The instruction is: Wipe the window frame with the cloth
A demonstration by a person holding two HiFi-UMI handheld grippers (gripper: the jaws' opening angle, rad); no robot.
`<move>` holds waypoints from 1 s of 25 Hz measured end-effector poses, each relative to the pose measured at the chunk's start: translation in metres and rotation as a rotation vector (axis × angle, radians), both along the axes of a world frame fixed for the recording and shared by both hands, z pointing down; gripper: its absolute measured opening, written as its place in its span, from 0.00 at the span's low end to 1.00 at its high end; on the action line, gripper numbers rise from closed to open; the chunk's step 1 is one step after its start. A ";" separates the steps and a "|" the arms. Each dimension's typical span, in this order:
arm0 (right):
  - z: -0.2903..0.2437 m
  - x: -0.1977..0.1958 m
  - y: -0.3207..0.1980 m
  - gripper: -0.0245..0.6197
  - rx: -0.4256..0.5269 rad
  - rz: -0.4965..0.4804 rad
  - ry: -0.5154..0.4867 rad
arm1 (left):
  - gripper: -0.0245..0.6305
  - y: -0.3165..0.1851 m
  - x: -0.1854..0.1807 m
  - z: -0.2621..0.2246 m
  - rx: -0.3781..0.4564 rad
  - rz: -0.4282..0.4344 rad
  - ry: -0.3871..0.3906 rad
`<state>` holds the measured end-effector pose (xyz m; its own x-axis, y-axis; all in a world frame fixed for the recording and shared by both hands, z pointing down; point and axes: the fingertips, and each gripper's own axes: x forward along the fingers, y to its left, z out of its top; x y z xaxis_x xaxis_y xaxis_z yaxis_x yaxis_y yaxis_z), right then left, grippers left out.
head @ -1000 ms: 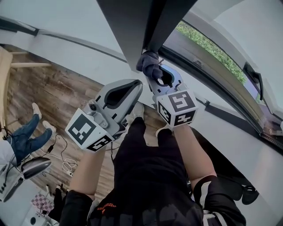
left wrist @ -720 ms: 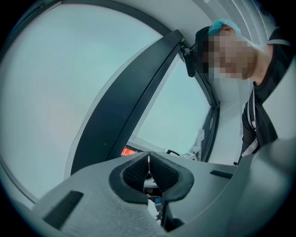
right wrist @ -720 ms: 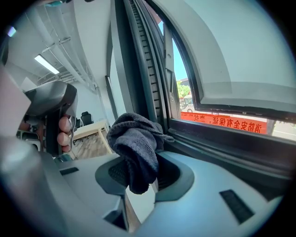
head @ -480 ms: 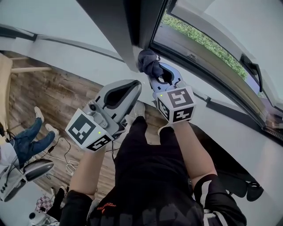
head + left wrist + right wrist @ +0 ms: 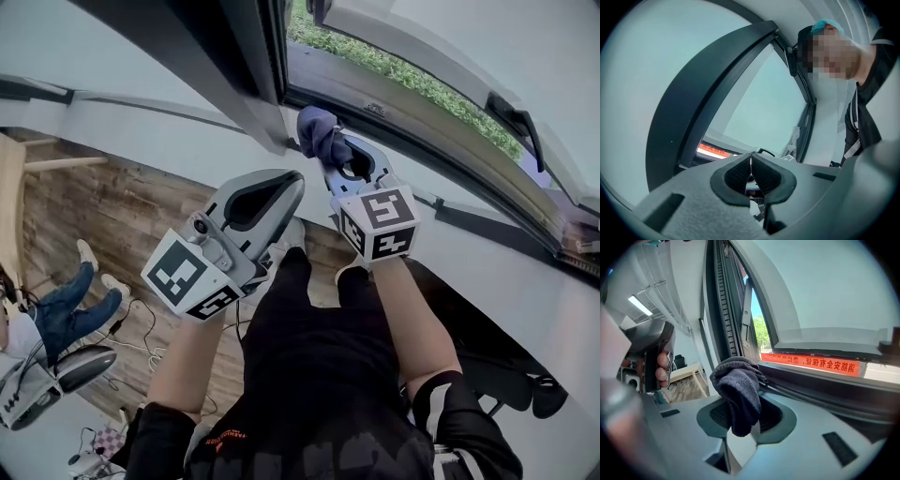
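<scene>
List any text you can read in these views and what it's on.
"消防安全", likely; other characters unclear: red strip on the window frame, right gripper view.
Red strip, left gripper view: blurred, unreadable.
Orange print on the black shirt: too small.
Marker cubes: patterns only, no words.

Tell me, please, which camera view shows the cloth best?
The right gripper view: the dark cloth fills the centre, bunched and clamped in the right gripper. The head view shows it small, near the window frame. The left gripper view does not show it.
</scene>
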<state>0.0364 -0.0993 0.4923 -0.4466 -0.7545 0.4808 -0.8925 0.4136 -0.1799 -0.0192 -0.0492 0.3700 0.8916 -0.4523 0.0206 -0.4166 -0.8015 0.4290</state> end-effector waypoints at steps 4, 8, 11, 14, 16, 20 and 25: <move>-0.001 0.021 0.010 0.20 -0.004 0.019 0.006 | 0.07 0.007 0.020 -0.005 0.005 0.026 -0.004; -0.001 0.041 0.019 0.20 -0.012 0.030 0.012 | 0.07 0.013 0.037 -0.010 0.014 0.048 -0.012; -0.002 0.053 0.023 0.20 -0.017 0.034 0.011 | 0.07 0.014 0.044 -0.014 0.021 0.054 -0.022; -0.003 0.063 0.027 0.20 -0.025 0.037 0.005 | 0.07 0.016 0.051 -0.020 0.027 0.054 -0.030; -0.003 0.068 0.030 0.20 -0.031 0.035 -0.001 | 0.07 0.017 0.056 -0.025 0.035 0.055 -0.036; -0.003 0.078 0.035 0.20 -0.033 0.040 -0.003 | 0.07 0.019 0.063 -0.035 0.056 0.059 -0.047; -0.005 0.091 0.046 0.20 -0.042 0.054 -0.017 | 0.07 0.025 0.070 -0.046 0.075 0.059 -0.066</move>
<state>0.1276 -0.0534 0.4874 -0.4140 -0.7570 0.5056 -0.9101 0.3564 -0.2116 0.0510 -0.0238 0.3236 0.9147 -0.4012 0.0485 -0.3928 -0.8544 0.3402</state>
